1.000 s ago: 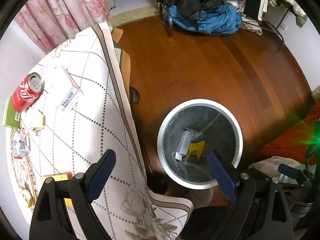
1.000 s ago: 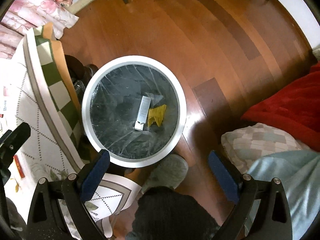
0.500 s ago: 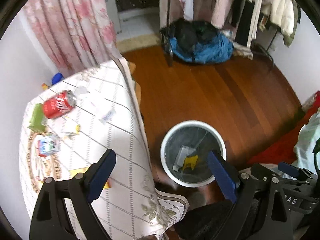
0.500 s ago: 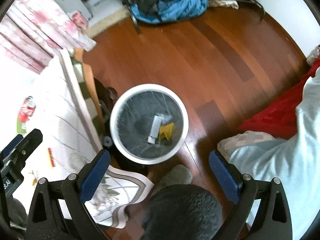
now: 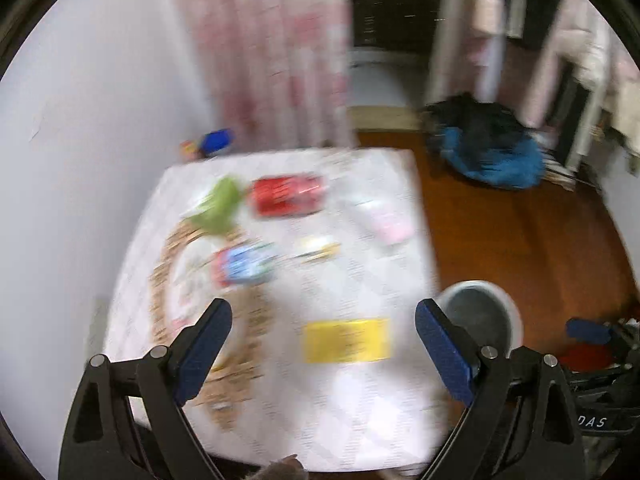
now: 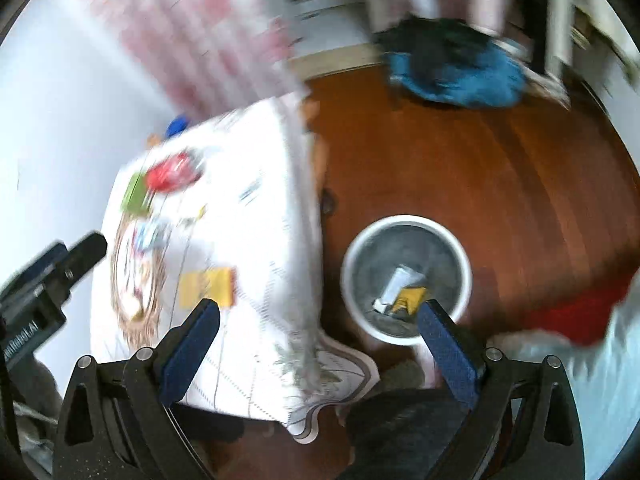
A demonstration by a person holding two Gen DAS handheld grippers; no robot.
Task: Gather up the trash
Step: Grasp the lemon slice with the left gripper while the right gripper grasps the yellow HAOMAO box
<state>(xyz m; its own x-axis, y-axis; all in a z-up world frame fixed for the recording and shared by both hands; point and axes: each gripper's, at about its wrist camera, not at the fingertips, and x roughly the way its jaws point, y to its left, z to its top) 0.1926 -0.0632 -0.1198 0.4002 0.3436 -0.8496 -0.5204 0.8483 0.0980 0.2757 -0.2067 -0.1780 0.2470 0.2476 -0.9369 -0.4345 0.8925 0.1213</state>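
white letters "DAS" on black strap at lower right (rest cut off), other labels blurred

Glossy wooden floor, patterned cloth tablecloth, shiny red can.

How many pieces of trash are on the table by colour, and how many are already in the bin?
Red can: 1
Green packet: 1
Pink-white packet: 1
Blue-red packet: 1
Small white-gold wrapper: 1
Yellow box: 1
On the table: 6
In the bin: white box 1, yellow piece 1
Total: 8 (blurred frames, so small bits may be missed)
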